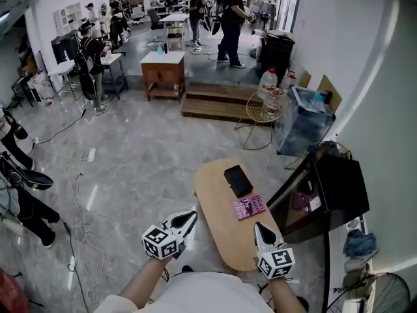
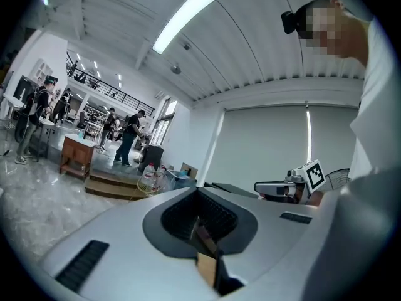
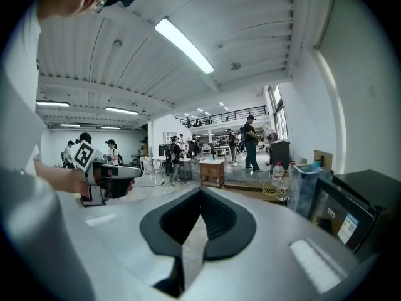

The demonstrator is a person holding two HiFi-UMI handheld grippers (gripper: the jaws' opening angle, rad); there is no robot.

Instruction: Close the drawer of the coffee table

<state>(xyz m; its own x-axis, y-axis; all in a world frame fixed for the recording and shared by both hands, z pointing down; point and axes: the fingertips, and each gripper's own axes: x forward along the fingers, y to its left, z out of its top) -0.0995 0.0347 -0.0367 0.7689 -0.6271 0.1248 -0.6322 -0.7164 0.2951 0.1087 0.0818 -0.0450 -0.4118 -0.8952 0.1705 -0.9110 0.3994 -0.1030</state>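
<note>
The oval wooden coffee table (image 1: 218, 230) stands just ahead of me, with a black flat object (image 1: 238, 180) and a pink booklet (image 1: 249, 207) on its top. From this steep angle none of its drawer shows. My left gripper (image 1: 189, 218) hangs beside the table's near left edge, jaws together and nothing between them. Over the table's near right edge is my right gripper (image 1: 259, 228), also shut and empty. Both point roughly level into the room. In the left gripper view the jaws (image 2: 199, 221) meet, and the right gripper (image 2: 289, 189) shows alongside. The right gripper view (image 3: 200, 221) shows the left gripper (image 3: 108, 174).
A black cabinet with a glass front (image 1: 322, 191) stands right of the table, a fan (image 1: 384, 295) behind it. A wire side table (image 1: 267, 104), a clear bin (image 1: 305, 119) and wooden steps (image 1: 218, 101) lie farther ahead. Cables (image 1: 79, 201) trail over the floor at left; several people stand around.
</note>
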